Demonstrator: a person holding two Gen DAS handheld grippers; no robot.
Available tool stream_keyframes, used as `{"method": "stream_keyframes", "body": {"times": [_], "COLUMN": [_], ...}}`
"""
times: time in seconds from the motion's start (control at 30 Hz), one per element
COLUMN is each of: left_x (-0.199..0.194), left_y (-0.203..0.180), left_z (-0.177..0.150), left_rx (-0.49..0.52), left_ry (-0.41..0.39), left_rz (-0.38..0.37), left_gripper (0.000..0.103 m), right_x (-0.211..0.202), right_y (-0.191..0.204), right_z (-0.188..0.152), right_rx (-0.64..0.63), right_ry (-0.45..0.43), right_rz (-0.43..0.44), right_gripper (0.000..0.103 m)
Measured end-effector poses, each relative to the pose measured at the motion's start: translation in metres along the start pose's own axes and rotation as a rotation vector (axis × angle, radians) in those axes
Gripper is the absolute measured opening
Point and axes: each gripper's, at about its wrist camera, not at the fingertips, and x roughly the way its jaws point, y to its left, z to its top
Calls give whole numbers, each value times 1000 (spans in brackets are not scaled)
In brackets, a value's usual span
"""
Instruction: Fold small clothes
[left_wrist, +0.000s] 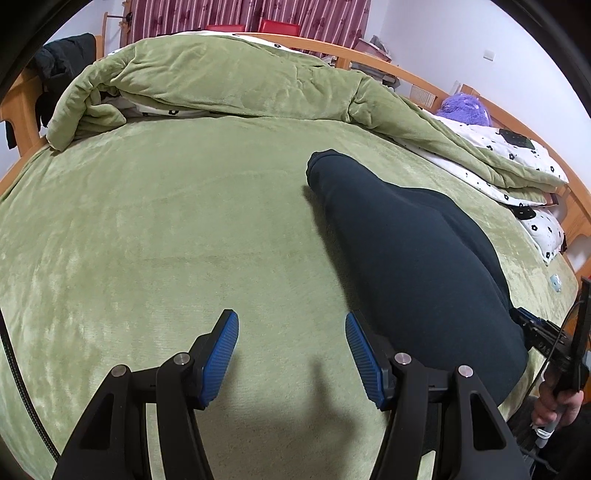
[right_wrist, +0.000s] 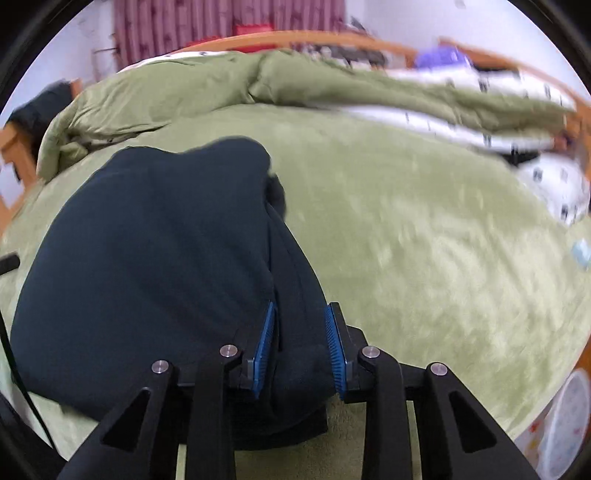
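Bed surface: a green plush blanket is spread flat over the bed and carries everything listed below.
Garment: a dark navy garment is laid on the blanket toward the bed's right half, its narrow end pointing at the far edge and its bulk at the near edge; in the right wrist view it is seen folded over on itself in layers.
Left gripper: held above bare blanket near the bed's near edge, just left of the garment; the blue-padded fingers are spread wide apart with nothing between them.
Right gripper: closed onto a thick fold of the garment at its near end, cloth pinched between both blue pads.
Quilt: a green quilt with a white black-flowered lining is bunched along the far edge and runs down the right edge.
Bed frame: a wooden frame is seen round the far and right sides.
Purple item: a purple fluffy object rests at the far right corner.
Curtain: a red striped curtain hangs beyond the far edge.
Image quality: the right wrist view is motion-blurred toward its right side.
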Motion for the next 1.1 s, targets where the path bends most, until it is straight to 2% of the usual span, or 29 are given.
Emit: {"method": "stream_keyframes", "body": {"times": [0.3, 0.4, 0.43, 0.6, 0.67, 0.73, 0.77, 0.8, 0.9, 0.97, 1.1], "left_x": [-8, -21, -27, -56, -70, -83, -89, -97, -119, -133, -161], "left_y": [-15, -23, -27, -40, -46, -51, -52, -53, -57, -60, -66], "left_z": [0, -1, -2, -10, -14, -19, -21, -23, -30, -34, -43], "left_rx": [-13, 1, 6, -2, 7, 14, 15, 15, 19, 27, 42], "left_ry": [-16, -33, -45, -74, -81, -79, -79, -84, -105, -113, -141], "left_rz": [12, 25, 27, 50, 66, 75, 72, 65, 74, 74, 78], "left_gripper": [58, 58, 58, 59, 62, 72, 74, 74, 77, 81, 85], "right_x": [-36, -57, -61, -96, -114, -127, -134, -142, -164, -177, -195], "right_y": [-13, -9, -8, 3, 9, 14, 16, 19, 23, 26, 32], "right_z": [15, 19, 20, 23, 23, 22, 21, 20, 14, 9, 1], "right_rx": [33, 6, 0, -7, -9, -12, -10, -7, 6, 6, 10], "right_ry": [-51, -72, -73, -87, -104, -115, -119, -117, -126, -139, -136], "right_rz": [9, -15, -14, -6, 0, -1, 0, 5, 11, 13, 16], "right_gripper": [28, 36, 41, 43, 43, 43, 44, 46, 60, 75, 80]}}
